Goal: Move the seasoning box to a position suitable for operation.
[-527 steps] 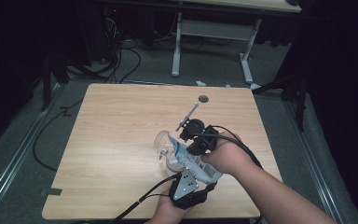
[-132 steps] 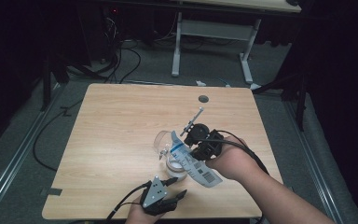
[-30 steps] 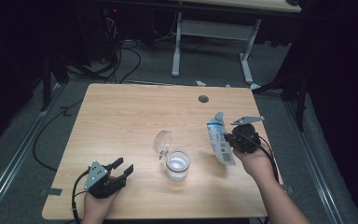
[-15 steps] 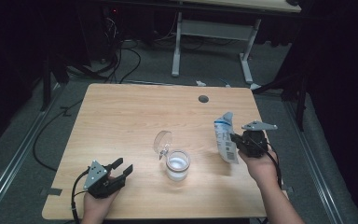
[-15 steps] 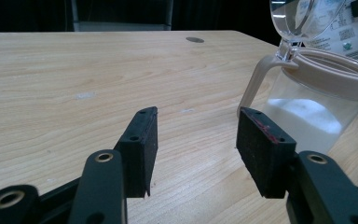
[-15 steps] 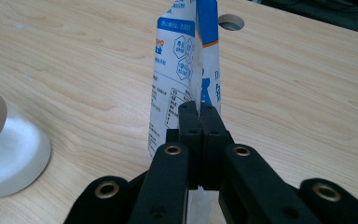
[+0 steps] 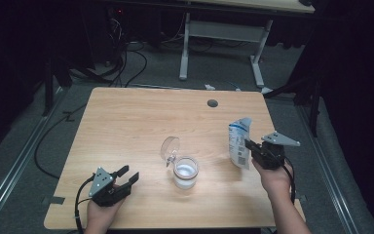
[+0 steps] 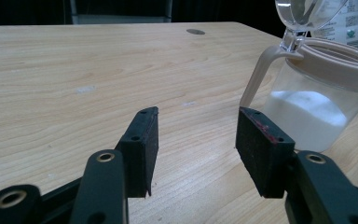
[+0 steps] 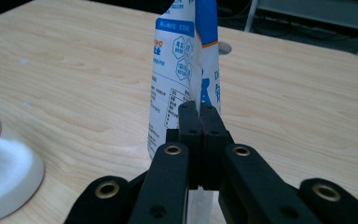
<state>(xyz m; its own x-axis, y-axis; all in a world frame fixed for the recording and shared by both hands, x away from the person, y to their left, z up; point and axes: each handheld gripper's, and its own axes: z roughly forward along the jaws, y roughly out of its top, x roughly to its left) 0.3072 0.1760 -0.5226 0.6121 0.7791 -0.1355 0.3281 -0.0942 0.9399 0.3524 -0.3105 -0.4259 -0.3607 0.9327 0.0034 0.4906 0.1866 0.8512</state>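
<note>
1. High view. Wooden table with a round cable hole near its far edge. Clear glass jar at centre, partly filled with white powder, its hinged lid standing open on the far-left side. White-and-blue paper bag stands upright on the table right of the jar, well apart from it. Right gripper holds the bag by its near right edge. Left gripper sits at the near left corner, jaws spread, nothing between them, well apart from the jar.

2. Left gripper view. Left gripper: jaws moderately wide over bare tabletop, empty. Jar to the right and farther off, tan rim, powder filling its lower part; lid hinge rises at the rim. Printed bag shows behind the jar.

3. Right gripper view. Right gripper: jaws pinched together on the bag, which rises upright beyond them, printed in blue. Jar at near left.
</note>
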